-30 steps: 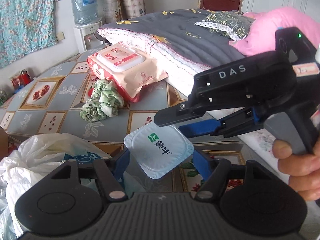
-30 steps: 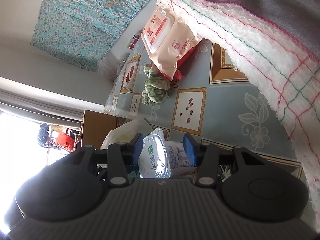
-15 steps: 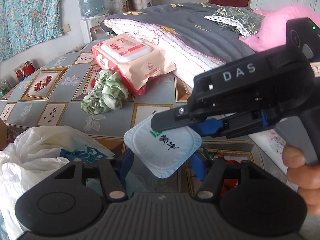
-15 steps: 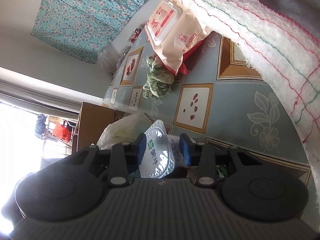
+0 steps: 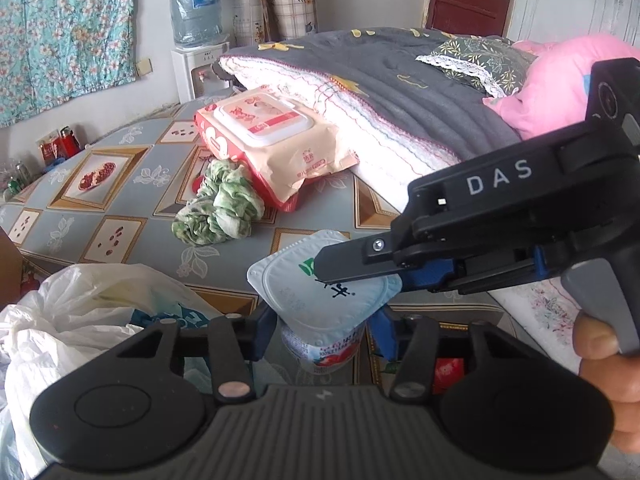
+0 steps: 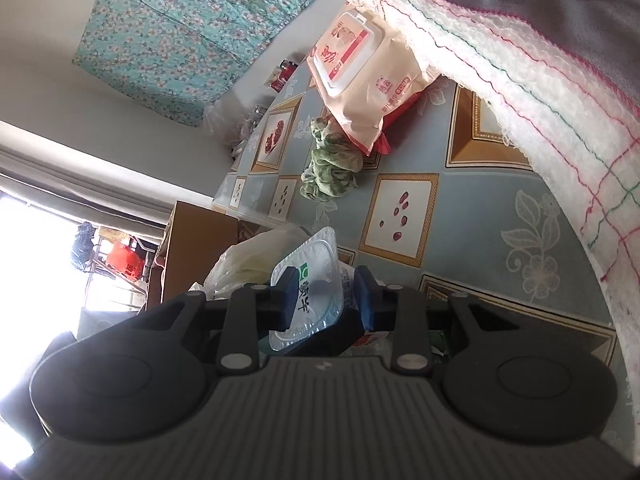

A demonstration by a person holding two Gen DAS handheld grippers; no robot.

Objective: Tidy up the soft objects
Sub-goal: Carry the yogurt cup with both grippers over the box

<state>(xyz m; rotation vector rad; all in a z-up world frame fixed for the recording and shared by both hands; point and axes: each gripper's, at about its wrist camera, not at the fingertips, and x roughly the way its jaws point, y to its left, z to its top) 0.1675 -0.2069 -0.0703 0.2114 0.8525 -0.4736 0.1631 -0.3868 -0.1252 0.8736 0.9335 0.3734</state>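
Both grippers are meeting at a small plastic yoghurt cup with a pale blue foil lid (image 5: 320,300), held above the edge of the patterned bed sheet (image 5: 120,200). The left gripper (image 5: 324,332) is flanking the cup body, its jaws just closing in. The right gripper (image 6: 326,296) is closing narrowly, its jaws bracketing the lid rim. A crumpled green cloth (image 5: 218,208) is lying behind, beside a peach wet-wipes pack (image 5: 280,148).

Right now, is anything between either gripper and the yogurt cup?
Nothing visible does. The right gripper, its jaws just closing, has the lidded corner of the yogurt cup directly between them. The left gripper, its jaws also just closing, has the cup's body between them, and they appear to press on its sides.
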